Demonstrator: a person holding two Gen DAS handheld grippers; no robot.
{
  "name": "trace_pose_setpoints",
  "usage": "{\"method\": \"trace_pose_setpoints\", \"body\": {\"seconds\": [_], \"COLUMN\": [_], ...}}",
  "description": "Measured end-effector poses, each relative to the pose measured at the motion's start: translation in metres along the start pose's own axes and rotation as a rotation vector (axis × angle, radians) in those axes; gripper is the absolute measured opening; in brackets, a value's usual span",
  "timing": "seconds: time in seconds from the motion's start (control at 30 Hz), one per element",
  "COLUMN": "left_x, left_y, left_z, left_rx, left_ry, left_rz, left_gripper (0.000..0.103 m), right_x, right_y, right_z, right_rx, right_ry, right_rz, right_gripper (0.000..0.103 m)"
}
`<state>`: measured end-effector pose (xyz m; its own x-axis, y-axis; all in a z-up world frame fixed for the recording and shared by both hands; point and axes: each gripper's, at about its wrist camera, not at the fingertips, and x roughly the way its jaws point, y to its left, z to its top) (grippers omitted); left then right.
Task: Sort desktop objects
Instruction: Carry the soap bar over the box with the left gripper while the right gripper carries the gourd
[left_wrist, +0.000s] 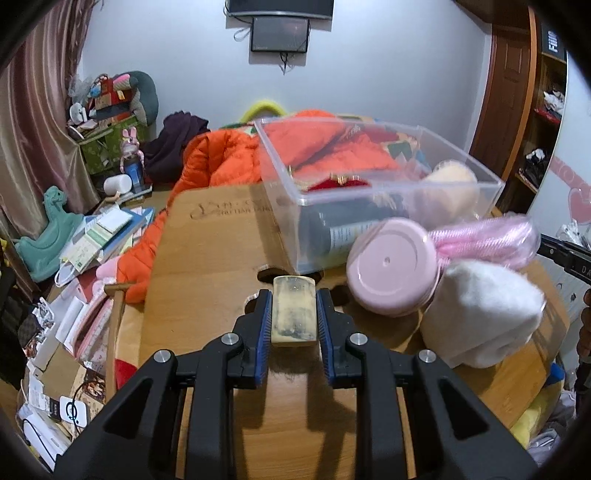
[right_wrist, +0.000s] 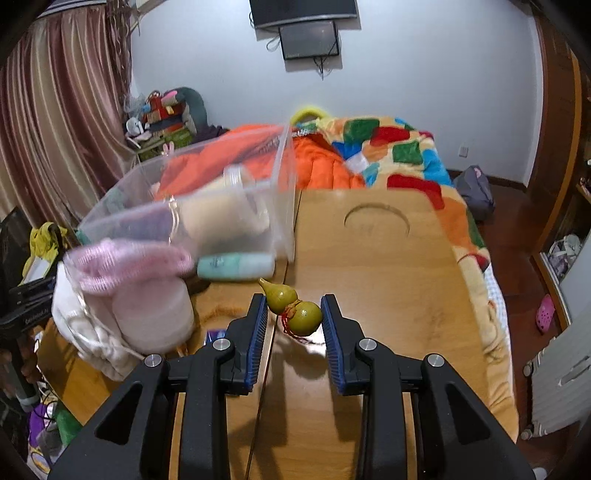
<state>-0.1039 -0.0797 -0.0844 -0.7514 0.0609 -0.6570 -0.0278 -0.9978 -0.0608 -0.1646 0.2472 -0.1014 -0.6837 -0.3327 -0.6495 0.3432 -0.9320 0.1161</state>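
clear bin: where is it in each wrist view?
Left wrist: clear bin sits upper right of centre, behind the pink lid.
Right wrist: clear bin sits upper left of centre, blurred, above the green bottle.
Shared landmark: the dark screen on the back wall, top centre in both.

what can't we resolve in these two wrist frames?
- Left wrist view: clear bin contents blurred behind its wall; only a dark bottle reads.
- Left wrist view: the block in the left gripper has no legible markings.
- Right wrist view: green bottle label too blurred.
- Right wrist view: gourd in the right gripper; underside hidden.
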Motion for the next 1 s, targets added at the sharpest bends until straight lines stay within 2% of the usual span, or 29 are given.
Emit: {"method": "trace_pose_setpoints", "body": {"seconds": [0.27, 0.6, 1.0], "left_x": [-0.023, -0.039, -0.039], "left_y": [0.002, -0.002, -0.013], "left_z": [0.023, 0.050, 0.093], "left_rx": [-0.015, -0.005, 0.048], "left_ry": [-0.090, -0.165, -0.198], "left_rz": [-0.009, -0.033, -0.057], "left_gripper": [0.023, 0.023, 0.023], "right_x": [-0.019, -0.036, -0.024], "right_y": [0.012, 0.041, 0.065], "right_z": [0.030, 0.062, 0.105], "right_rx": [-0.047, -0.133, -0.176], "right_ry": [-0.074, -0.160, -0.198], "right_rz": [0.006, 0.010, 0.057], "right_gripper": [0.027, 0.027, 0.027]}}
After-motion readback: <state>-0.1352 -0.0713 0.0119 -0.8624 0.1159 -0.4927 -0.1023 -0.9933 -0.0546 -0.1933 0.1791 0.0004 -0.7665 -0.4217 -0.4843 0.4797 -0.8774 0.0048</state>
